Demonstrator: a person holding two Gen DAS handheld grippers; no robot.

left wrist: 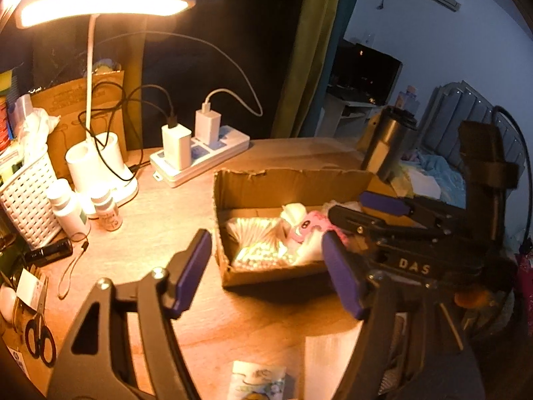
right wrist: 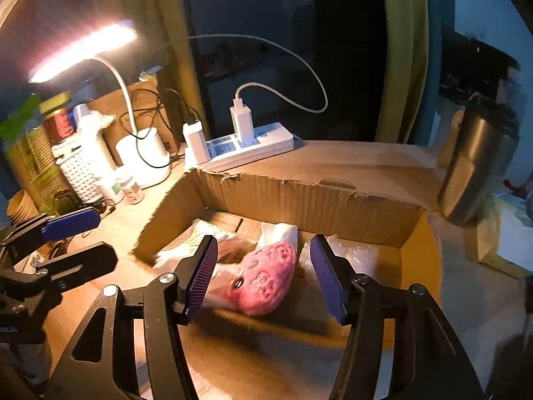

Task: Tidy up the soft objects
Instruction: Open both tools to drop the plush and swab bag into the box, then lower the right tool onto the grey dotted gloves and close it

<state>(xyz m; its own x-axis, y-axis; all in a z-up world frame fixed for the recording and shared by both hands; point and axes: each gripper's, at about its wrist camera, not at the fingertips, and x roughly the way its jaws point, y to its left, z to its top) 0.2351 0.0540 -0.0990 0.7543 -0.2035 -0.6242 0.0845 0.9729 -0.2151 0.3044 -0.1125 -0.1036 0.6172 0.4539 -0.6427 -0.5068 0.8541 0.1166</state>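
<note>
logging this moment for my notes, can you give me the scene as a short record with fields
surface: wooden desk
container: open cardboard box, torn rim
in box: pink plush toy, packs of cotton swabs, bubble wrap
left gripper: open, holds nothing, in front of the box
right gripper: open, holds nothing, fingers either side of the plush toy
light: desk lamp, lit
behind box: power strip with two chargers
right of box: steel tumbler
</note>
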